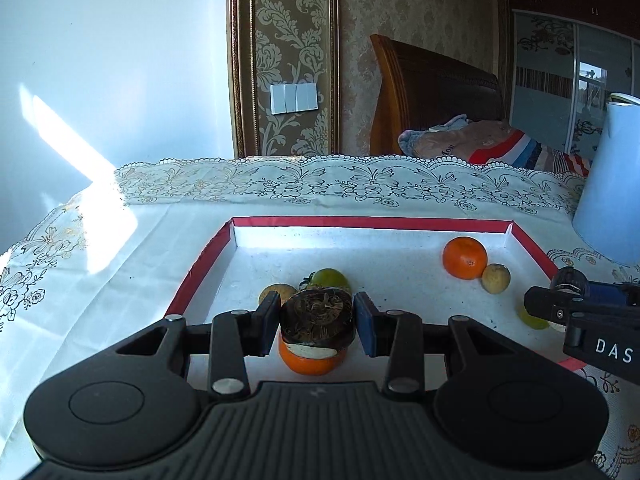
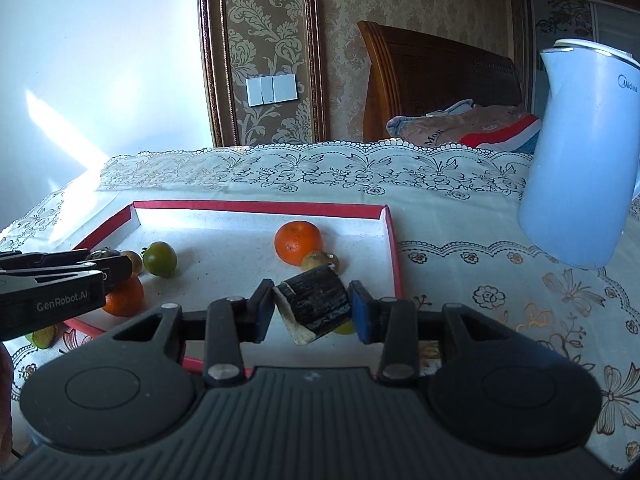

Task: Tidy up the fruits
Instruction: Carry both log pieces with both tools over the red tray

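Observation:
A red-rimmed white tray lies on the lace tablecloth. My left gripper is shut on a dark brown water chestnut, held above an orange in the tray. A green fruit and a tan fruit lie just behind it. My right gripper is shut on a dark sugarcane-like chunk over the tray's right front. An orange and a small tan fruit sit at the tray's far right.
A pale blue kettle stands on the table right of the tray. A green fruit piece lies outside the tray at front left. A bed headboard and pillow are behind the table.

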